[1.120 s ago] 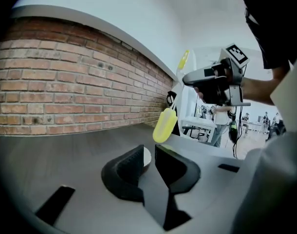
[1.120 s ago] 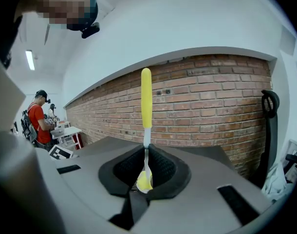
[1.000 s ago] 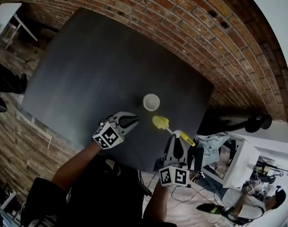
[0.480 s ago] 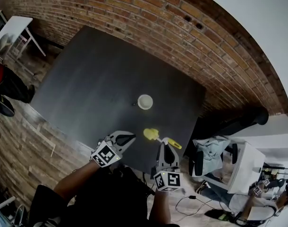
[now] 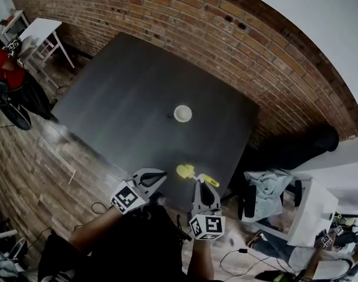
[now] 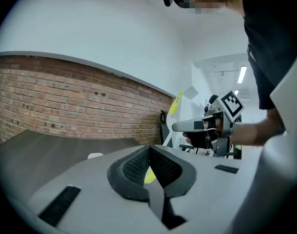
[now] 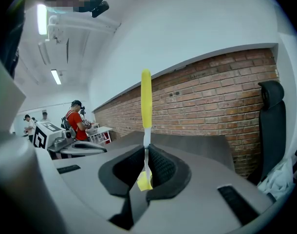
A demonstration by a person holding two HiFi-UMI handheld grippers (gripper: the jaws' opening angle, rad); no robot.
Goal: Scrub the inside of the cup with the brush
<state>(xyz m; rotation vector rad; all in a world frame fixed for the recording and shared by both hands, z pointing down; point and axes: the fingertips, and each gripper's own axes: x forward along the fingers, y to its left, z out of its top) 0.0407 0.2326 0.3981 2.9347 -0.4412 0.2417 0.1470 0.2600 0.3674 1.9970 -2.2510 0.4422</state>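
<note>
The white cup (image 5: 182,113) stands upright in the middle of the dark table (image 5: 126,93); it shows as a pale rim (image 6: 95,155) in the left gripper view. My right gripper (image 5: 205,185) is shut on the yellow brush (image 5: 191,173) at the table's near edge. The brush head points left and its yellow handle (image 7: 146,96) rises past the jaws. My left gripper (image 5: 160,174) is just left of the brush head, its jaws together with nothing between them. Both grippers are well short of the cup.
A brick wall (image 5: 237,46) runs behind the table. A black chair (image 5: 311,143) and white furniture (image 5: 320,192) stand at the right. A white side table (image 5: 41,31) and a person in red (image 5: 6,69) are far left. Cables (image 5: 237,254) lie on the wooden floor.
Both grippers, and the brush with the right one, have drawn back from the cup to the table's near edge. The cup has not moved.
</note>
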